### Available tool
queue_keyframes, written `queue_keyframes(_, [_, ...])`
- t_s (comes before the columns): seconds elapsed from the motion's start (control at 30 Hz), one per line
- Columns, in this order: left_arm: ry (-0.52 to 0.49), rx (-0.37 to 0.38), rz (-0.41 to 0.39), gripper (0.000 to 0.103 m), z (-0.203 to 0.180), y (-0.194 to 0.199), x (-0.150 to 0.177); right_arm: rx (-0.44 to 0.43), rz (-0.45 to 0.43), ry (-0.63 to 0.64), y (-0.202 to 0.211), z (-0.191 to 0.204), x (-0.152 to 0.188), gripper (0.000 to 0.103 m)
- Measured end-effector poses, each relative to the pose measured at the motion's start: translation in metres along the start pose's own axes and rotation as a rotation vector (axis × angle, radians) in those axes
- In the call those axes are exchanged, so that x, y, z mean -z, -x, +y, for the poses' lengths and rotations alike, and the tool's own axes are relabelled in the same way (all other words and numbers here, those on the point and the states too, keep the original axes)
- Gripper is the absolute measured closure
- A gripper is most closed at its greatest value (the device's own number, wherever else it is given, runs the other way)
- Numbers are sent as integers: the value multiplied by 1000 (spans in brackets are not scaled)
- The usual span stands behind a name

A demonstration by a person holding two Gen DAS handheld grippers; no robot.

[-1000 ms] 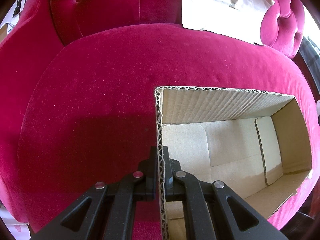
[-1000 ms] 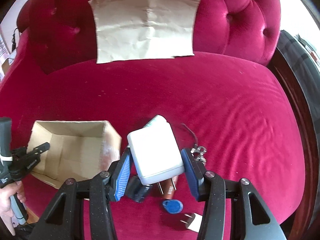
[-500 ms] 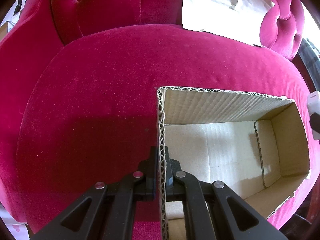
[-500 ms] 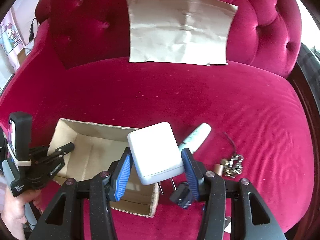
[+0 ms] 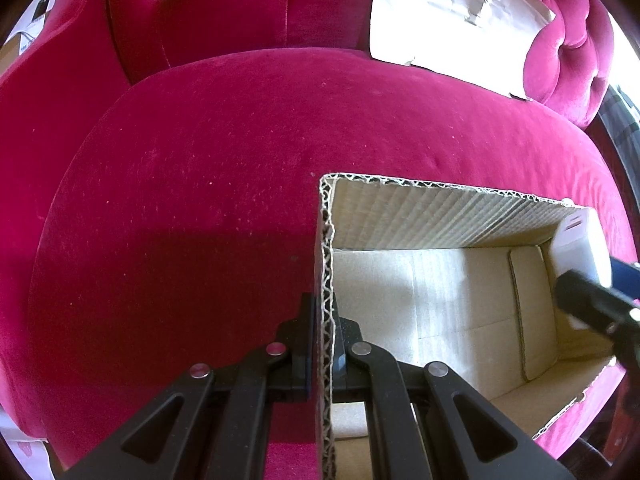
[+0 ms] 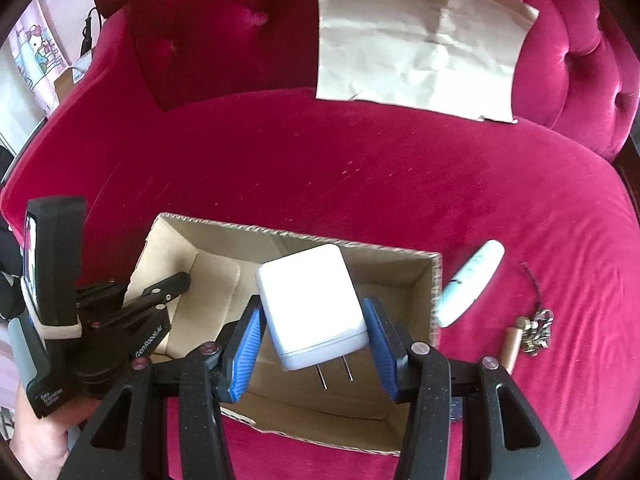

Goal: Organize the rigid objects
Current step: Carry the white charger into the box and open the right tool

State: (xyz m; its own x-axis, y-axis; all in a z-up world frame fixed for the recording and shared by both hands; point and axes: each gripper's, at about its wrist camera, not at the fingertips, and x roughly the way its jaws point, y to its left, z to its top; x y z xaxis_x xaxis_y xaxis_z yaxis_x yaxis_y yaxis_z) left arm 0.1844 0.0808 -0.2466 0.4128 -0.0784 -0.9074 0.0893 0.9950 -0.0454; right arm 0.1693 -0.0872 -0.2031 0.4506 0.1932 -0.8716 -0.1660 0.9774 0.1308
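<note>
Only rightward: charger [image 6: 310, 306] pinched in right jaws above box [image 6: 304, 240]; leftward, left jaws pinching box wall.

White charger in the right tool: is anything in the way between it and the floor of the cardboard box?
Nothing visible. The white charger, clamped in the right tool, hangs over the open top of the cardboard box, whose floor looks bare. The left tool only pinches the far end wall, outside the drop path.
</note>
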Motion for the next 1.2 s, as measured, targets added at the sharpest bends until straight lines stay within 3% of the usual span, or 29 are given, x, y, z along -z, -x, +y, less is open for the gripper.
queue_keyframes(0.53, [-3,5,2,99,2,-1,1,-48,77,7,-33,17,8,48])
queue_keyframes(0.57, [-6,5,4,99,2,-1,1,-46,74,11,-33,17,8,46])
queue_keyframes(0.7, [-6,4,4,99,0,-1,1,-13,49,30,-28,18,7,19])
queue_keyframes(0.97, [-7,9,5,99,4,-2,1,2,26,34,-19,11,7,1])
queue_keyframes(1.2, [-14,-1,2,99,-1,-1,1,-10,0,46,-7,10,8,0])
